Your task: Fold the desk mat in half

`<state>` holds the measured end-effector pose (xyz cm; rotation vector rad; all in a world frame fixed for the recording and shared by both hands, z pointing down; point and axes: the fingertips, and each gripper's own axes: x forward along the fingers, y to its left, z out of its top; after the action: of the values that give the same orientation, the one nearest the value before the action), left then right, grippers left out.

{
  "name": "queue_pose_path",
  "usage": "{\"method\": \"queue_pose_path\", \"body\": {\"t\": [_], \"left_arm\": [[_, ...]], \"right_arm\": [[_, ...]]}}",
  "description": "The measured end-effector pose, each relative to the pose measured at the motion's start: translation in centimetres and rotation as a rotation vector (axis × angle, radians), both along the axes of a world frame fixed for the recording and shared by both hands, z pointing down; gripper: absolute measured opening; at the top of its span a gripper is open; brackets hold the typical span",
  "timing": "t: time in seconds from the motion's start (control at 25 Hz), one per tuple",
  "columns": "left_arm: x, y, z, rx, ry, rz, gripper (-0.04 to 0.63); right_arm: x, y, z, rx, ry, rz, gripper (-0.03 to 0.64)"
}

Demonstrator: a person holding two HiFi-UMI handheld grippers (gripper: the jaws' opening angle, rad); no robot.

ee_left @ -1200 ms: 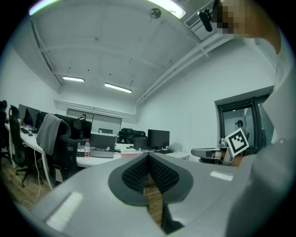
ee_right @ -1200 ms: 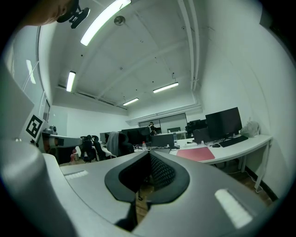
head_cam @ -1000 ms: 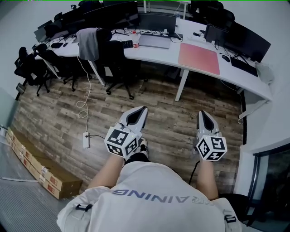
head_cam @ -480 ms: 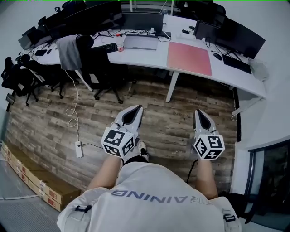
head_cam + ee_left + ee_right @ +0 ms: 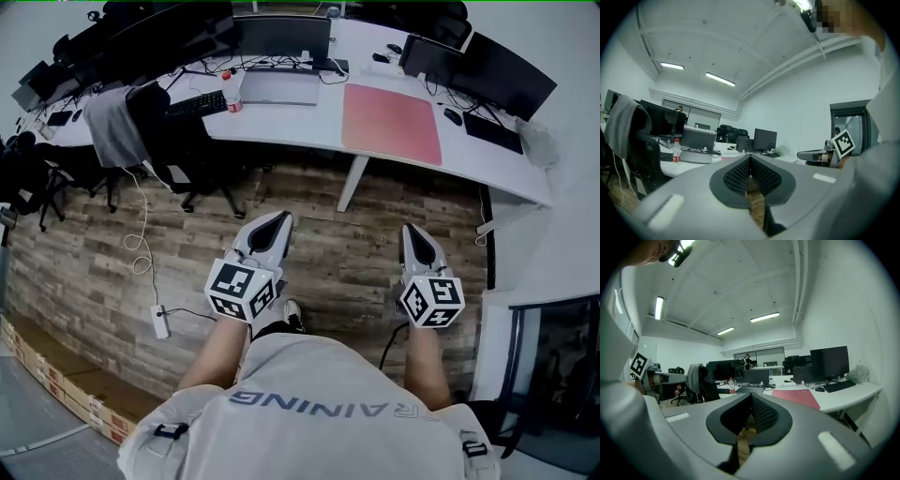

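Observation:
The pink desk mat [image 5: 392,122] lies flat on the white curved desk [image 5: 309,122], right of a closed laptop; in the right gripper view the mat [image 5: 797,397] shows ahead and to the right. Both grippers are held level over the wooden floor, well short of the desk. My left gripper [image 5: 277,219] has its jaws together with nothing between them, and its tips [image 5: 750,157] meet in its own view. My right gripper [image 5: 409,231] is likewise shut and empty, tips closed [image 5: 751,395].
A black chair with a grey garment [image 5: 117,127] stands left of the mat at the desk. On the desk are a laptop [image 5: 279,86], a bottle [image 5: 228,101], monitors [image 5: 497,67] and a keyboard [image 5: 494,133]. A desk leg [image 5: 351,184] stands below the mat. A power strip [image 5: 159,322] lies on the floor.
The desk and mat have drawn nearer and lower in the head view as the person walks toward them with both grippers held out. Both stay shut and empty.

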<state>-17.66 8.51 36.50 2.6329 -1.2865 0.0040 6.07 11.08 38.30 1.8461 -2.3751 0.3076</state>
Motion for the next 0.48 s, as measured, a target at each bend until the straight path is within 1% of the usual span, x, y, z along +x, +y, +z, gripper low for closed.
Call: {"method": "queue_pose_path", "body": {"t": [0.24,0.48], "left_arm": [[-1.0,-6.1,1.6,-0.028,0.016,0.011,0.000],[-1.9,-10.4,2.1,-0.025,0.010,0.015,0.000]], "right_arm": [[-1.1,-6.2,0.4,-0.020,0.044,0.000,0.014],[-2.0,-10.4,1.5,-0.040,0.047,-0.007,0.013]]}}
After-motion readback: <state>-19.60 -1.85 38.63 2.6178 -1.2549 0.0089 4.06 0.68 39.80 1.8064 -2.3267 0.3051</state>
